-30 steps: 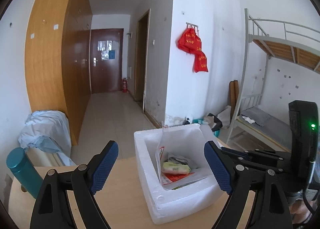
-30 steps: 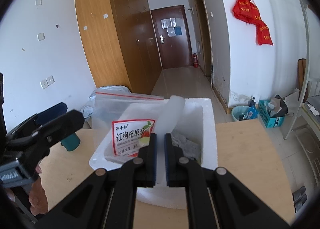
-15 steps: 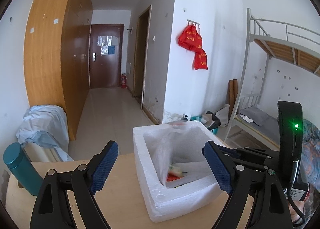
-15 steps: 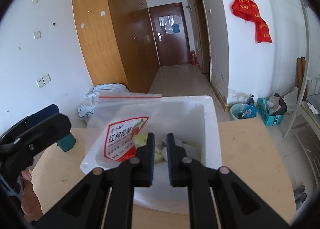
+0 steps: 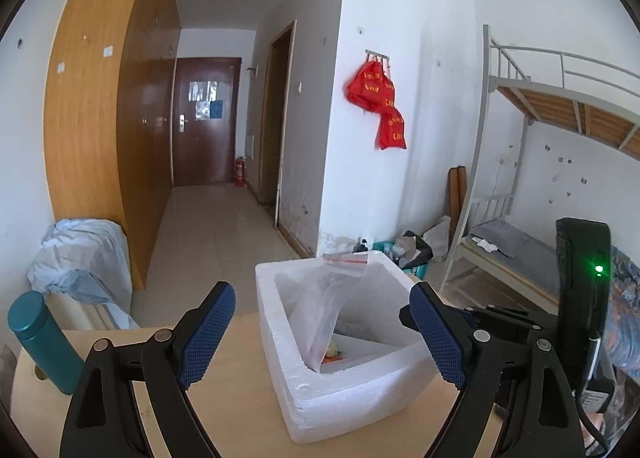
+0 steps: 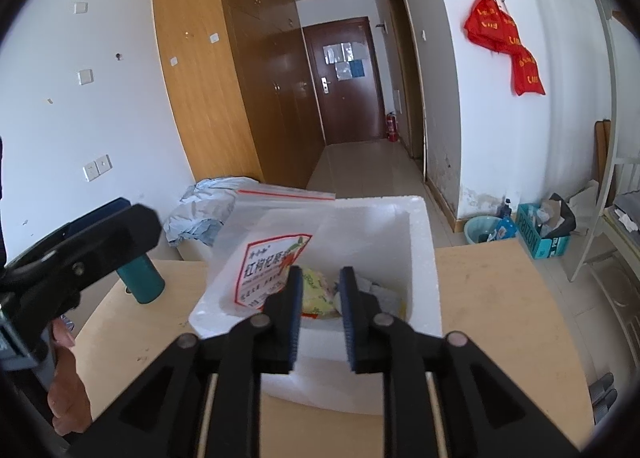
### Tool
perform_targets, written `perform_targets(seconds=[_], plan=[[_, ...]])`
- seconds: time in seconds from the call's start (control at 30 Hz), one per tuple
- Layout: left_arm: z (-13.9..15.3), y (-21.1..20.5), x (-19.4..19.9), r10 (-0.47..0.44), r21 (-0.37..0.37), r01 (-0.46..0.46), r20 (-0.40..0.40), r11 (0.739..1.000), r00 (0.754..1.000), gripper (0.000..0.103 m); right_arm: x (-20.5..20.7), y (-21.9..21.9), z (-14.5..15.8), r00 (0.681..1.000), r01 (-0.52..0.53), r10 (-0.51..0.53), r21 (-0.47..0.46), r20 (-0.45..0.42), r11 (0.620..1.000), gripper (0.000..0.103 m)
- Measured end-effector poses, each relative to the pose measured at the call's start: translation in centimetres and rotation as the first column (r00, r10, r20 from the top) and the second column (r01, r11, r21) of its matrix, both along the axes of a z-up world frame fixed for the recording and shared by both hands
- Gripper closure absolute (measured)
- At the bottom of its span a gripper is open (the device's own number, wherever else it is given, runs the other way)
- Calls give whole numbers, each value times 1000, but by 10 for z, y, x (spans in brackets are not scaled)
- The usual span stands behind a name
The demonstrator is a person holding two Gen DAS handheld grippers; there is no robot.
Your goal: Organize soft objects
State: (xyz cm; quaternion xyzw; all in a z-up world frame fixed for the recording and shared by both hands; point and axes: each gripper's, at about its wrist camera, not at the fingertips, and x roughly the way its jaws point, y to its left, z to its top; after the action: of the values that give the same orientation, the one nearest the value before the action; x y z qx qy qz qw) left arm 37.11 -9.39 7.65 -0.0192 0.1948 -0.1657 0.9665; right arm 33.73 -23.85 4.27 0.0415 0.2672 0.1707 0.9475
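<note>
A white foam box (image 5: 340, 390) (image 6: 420, 234) stands on the wooden table. A clear zip bag with a red-and-white label (image 6: 276, 258) (image 5: 332, 298) leans inside against its left wall. A yellow-green packet (image 6: 318, 292) and other soft packets lie on the box floor. My right gripper (image 6: 320, 278) is open a little and empty, just above the box's near rim. My left gripper (image 5: 320, 318) is wide open and empty, to the left of the box and level with it.
A teal flask (image 5: 38, 342) (image 6: 142, 278) stands at the table's left. A covered bundle (image 5: 80, 258) lies on the floor behind it. A bunk bed (image 5: 540, 218) stands to the right. The table's right side (image 6: 500, 298) is bare wood.
My right gripper let go of the clear bag and opened slightly. The bag dropped into the box and now leans on its wall. The left gripper barely moved.
</note>
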Motion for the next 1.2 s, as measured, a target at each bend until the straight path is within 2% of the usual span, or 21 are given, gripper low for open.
perform_targets(seconds=[0.1, 0.37, 0.5, 0.93, 0.97, 1.07, 1.2], plan=[[1, -2, -4, 4, 2, -4, 11, 1000, 1000, 12, -5, 1, 1, 1000, -3, 3, 3, 6, 1000, 72], [-4, -5, -14, 9, 33, -8, -17, 999, 1000, 11, -18, 3, 0, 1000, -25, 25, 6, 3, 1000, 72], [-6, 1, -28, 21, 15, -21, -19, 1000, 1000, 11, -27, 2, -4, 999, -33, 33, 9, -10, 999, 72], [-12, 1, -77, 55, 42, -55, -18, 998, 998, 11, -69, -2, -14, 999, -29, 30, 15, -37, 999, 71], [-14, 1, -80, 60, 45, -59, -20, 997, 998, 11, -73, 0, -15, 999, -31, 32, 14, -40, 999, 70], [-21, 1, -91, 66, 48, -65, -32, 997, 997, 11, -84, -1, -19, 999, -31, 32, 14, -42, 999, 59], [-31, 5, -108, 74, 45, -72, -54, 996, 996, 11, -102, -1, -22, 998, -29, 30, 18, -49, 999, 59]])
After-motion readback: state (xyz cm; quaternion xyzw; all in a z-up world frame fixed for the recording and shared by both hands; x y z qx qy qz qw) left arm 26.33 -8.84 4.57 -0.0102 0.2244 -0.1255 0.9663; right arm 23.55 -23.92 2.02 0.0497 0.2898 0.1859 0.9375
